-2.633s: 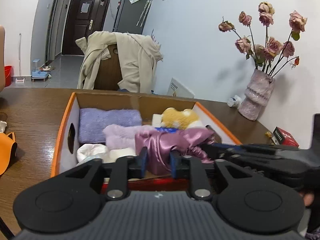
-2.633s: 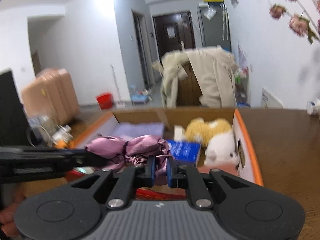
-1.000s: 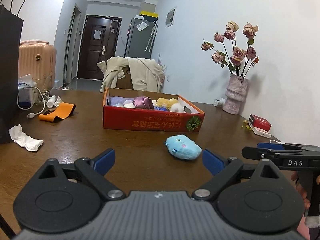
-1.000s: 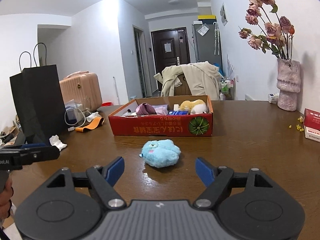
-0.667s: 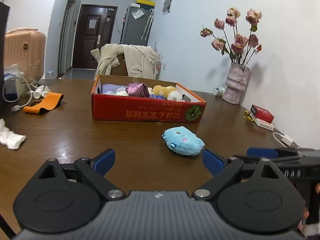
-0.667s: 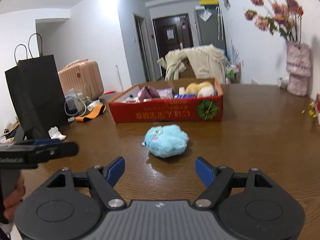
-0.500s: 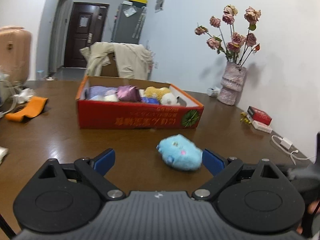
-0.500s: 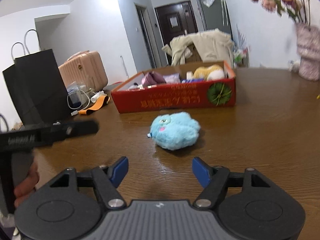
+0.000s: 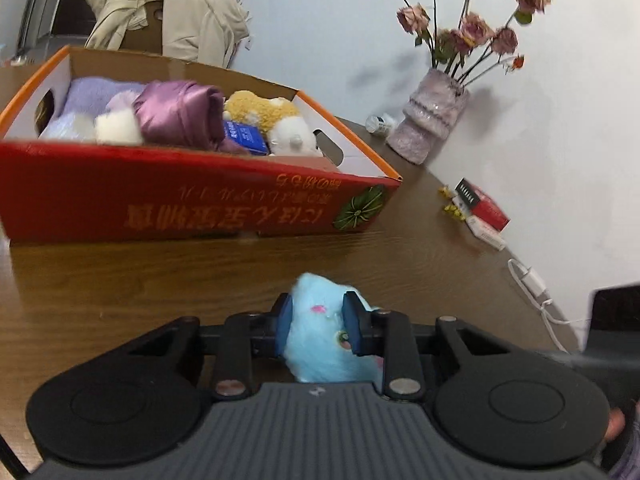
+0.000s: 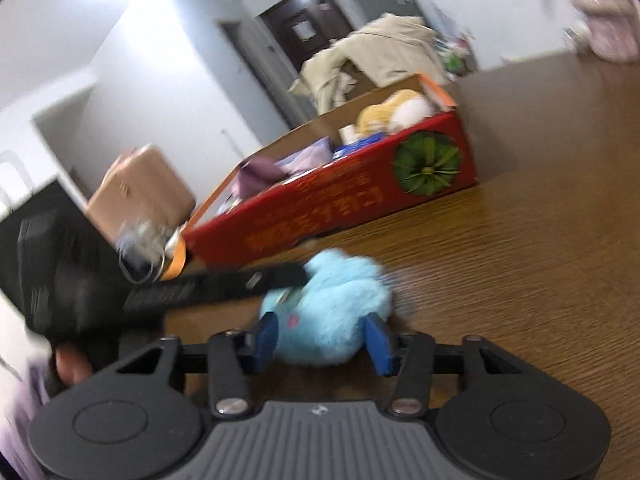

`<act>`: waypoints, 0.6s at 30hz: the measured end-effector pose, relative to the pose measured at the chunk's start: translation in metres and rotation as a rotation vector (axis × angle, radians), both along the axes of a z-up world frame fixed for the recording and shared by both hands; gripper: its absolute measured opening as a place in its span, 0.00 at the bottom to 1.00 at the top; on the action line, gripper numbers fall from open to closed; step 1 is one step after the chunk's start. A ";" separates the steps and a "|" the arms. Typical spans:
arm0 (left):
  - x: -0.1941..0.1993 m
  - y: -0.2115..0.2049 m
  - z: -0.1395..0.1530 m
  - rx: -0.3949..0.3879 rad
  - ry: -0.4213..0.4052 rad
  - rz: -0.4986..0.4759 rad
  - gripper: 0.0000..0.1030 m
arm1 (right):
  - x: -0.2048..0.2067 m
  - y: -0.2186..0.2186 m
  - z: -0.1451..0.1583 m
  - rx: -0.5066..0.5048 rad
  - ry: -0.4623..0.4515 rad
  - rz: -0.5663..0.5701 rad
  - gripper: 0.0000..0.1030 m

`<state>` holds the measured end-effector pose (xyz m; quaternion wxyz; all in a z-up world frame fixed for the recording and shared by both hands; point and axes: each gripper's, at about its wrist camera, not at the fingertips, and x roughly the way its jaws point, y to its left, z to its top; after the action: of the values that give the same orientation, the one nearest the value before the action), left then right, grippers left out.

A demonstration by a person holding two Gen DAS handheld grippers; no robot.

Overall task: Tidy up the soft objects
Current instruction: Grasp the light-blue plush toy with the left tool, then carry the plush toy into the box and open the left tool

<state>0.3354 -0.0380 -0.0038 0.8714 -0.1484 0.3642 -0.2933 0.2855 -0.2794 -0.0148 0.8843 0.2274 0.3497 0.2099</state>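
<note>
Left gripper [image 9: 316, 322], spread wide and empty half a second ago, is now clamped on the fluffy light-blue plush toy [image 9: 326, 344], its blue pads [image 9: 283, 322] pressed into the fur. Right gripper [image 10: 322, 340] has closed in too; its jaws flank the toy part-open, contact uncertain through blur. Toy rests on the brown wooden table [image 9: 120, 280], just before the red cardboard box [image 9: 180, 208] of soft items. Judged: grasp secured, transfer to box pending. Left gripper is held low, aimed boxward.
</note>
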 end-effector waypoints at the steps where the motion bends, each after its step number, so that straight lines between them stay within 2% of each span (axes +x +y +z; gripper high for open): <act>1: -0.003 0.005 0.000 -0.022 0.009 0.013 0.28 | 0.004 -0.003 -0.002 0.012 0.011 -0.010 0.40; 5: -0.014 0.014 -0.003 -0.065 0.018 0.048 0.29 | 0.013 -0.003 -0.008 0.034 0.013 -0.020 0.38; 10: -0.020 0.013 -0.004 -0.044 0.019 0.057 0.31 | 0.018 0.000 -0.014 0.027 -0.017 -0.008 0.38; 13: -0.023 0.009 -0.005 -0.024 -0.011 0.050 0.31 | 0.015 0.002 -0.014 0.015 -0.039 0.005 0.33; 18: -0.025 0.008 -0.005 -0.015 -0.032 0.043 0.31 | 0.011 0.006 -0.011 -0.022 -0.067 0.011 0.32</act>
<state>0.3103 -0.0300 -0.0093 0.8822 -0.1580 0.3446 -0.2795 0.2964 -0.2733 -0.0257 0.8968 0.2087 0.3233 0.2185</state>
